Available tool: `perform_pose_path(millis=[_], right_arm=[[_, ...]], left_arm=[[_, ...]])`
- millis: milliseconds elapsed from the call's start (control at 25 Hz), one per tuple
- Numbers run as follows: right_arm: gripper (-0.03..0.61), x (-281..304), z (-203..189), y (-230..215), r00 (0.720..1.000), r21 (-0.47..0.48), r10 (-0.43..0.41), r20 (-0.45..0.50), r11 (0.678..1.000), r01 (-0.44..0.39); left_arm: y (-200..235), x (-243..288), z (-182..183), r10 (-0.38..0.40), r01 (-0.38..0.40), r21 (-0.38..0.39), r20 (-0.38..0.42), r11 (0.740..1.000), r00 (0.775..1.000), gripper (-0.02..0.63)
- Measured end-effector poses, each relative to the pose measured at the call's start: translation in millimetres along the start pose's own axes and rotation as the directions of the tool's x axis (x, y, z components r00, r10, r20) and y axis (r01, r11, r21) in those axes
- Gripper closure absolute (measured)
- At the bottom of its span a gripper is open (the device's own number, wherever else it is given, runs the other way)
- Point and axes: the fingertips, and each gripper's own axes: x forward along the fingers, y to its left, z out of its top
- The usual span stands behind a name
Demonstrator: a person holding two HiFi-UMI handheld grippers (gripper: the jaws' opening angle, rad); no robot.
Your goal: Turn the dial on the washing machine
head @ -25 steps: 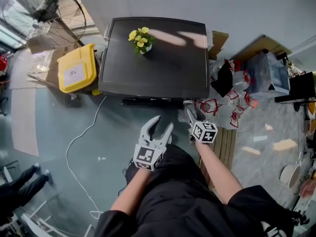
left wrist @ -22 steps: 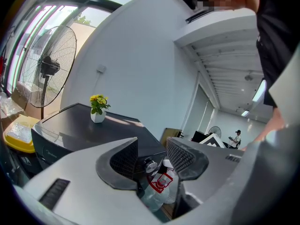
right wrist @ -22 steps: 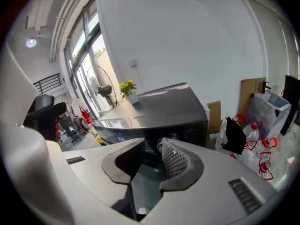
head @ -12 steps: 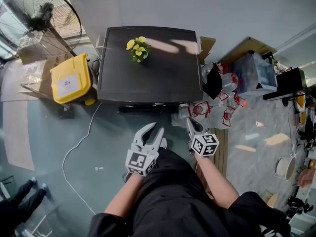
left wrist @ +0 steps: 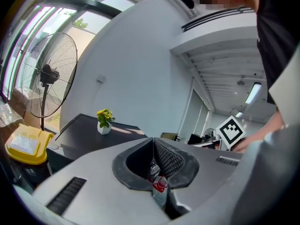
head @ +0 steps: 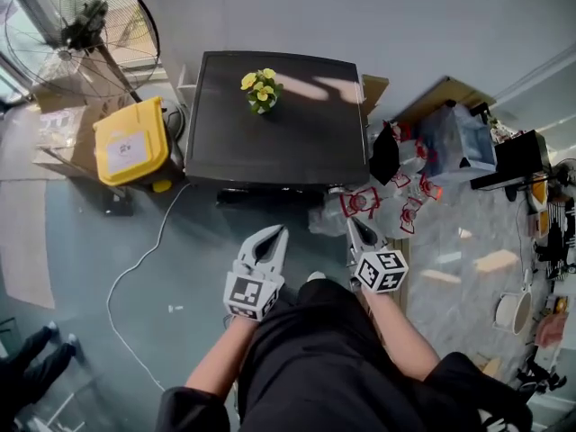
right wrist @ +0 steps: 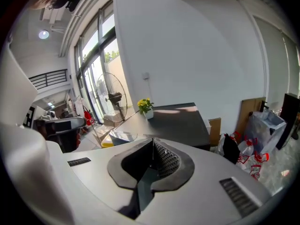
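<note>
Both grippers are held well apart from the dark-topped washing machine (head: 297, 147), presumably because the reach toward it has not yet been made. The left gripper (head: 274, 234) has just been clenched on nothing, and the right gripper (head: 354, 225) is likewise clamped empty. No dial can be made out, as the front face is barely seen from above.

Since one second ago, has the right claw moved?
Yes. The right claw has drawn back from the dark table, toward the person.

Smooth semi-gloss dark washing machine (head: 297, 142) top, shiny yellow plastic bin (head: 130, 147)
</note>
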Motion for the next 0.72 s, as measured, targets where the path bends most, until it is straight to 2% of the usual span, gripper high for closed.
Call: perform_pose_path(millis=[160, 280, 360, 480, 560, 720], right_arm=[[0.572, -16, 15, -14, 0.999, -0.055, -0.029, 0.018, 0.998, 0.030], [0.572, -30, 30, -28, 0.999, -0.090, -0.001, 0.052, 0.996, 0.006], [0.573, -42, 42, -45, 0.996, -0.114, 0.021, 0.085, 0.993, -0.012], [0.574, -61, 61, -70, 0.989, -0.200, 0.063, 0.131, 0.979, -0.036], [0.574, -76, 70, -89, 0.985, -0.237, 0.085, 0.152, 0.970, -0.047], [0.577, -104, 79, -122, 0.974, -0.224, 0.122, 0.191, 0.971, -0.078]], left_arm=[[-11, -4, 8, 0.058, -0.059, 0.048, 0.022, 0.997, 0.998, 0.609], [-25, 1, 10, 0.109, -0.112, 0.069, 0.050, 0.991, 0.993, 0.609], [-42, 9, 19, 0.139, -0.149, 0.123, 0.082, 0.981, 0.987, 0.609], [-67, 25, 30, 0.173, -0.192, 0.173, 0.120, 0.966, 0.978, 0.609], [-86, 30, 39, 0.213, -0.237, 0.171, 0.151, 0.956, 0.965, 0.609], [-132, 38, 39, 0.257, -0.291, 0.146, 0.214, 0.945, 0.942, 0.609]])
